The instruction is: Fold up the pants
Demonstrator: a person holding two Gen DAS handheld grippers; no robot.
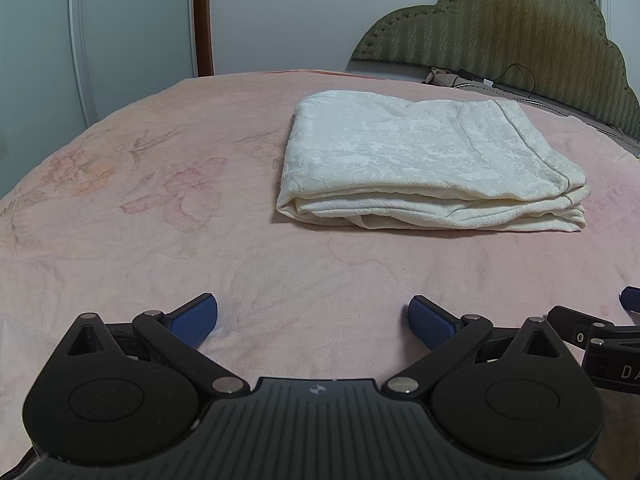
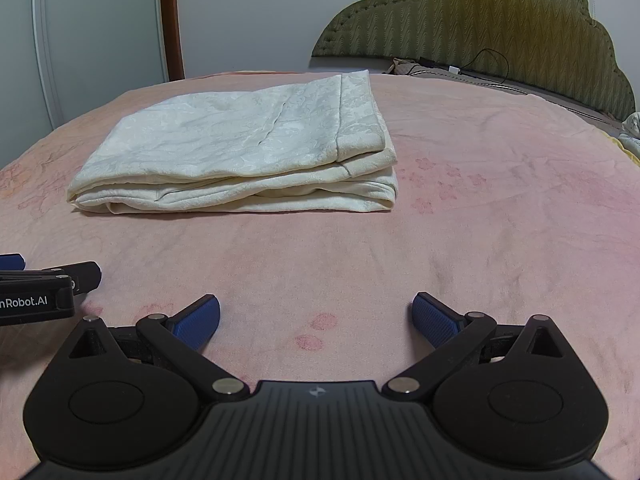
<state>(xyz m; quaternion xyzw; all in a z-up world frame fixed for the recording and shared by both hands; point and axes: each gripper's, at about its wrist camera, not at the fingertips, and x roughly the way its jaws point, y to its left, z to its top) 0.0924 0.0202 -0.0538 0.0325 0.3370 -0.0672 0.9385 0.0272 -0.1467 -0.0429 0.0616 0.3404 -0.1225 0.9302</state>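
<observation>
Cream pants (image 1: 424, 168), folded, lay mid-frame on pink bedspread (image 1: 160, 220); left gripper (image 1: 313, 322) and right gripper (image 2: 316, 320) gaped wide, empty.

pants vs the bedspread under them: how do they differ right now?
Colour: the pants are cream white; the bedspread is pink with faded flowers. Pose: the pants lie folded in stacked layers; the bedspread is spread out in a single flat layer. Extent: the pants cover a small patch; the bedspread spans the bed. Shared: both are soft cloth, and neither gripper touches the pants.
</observation>
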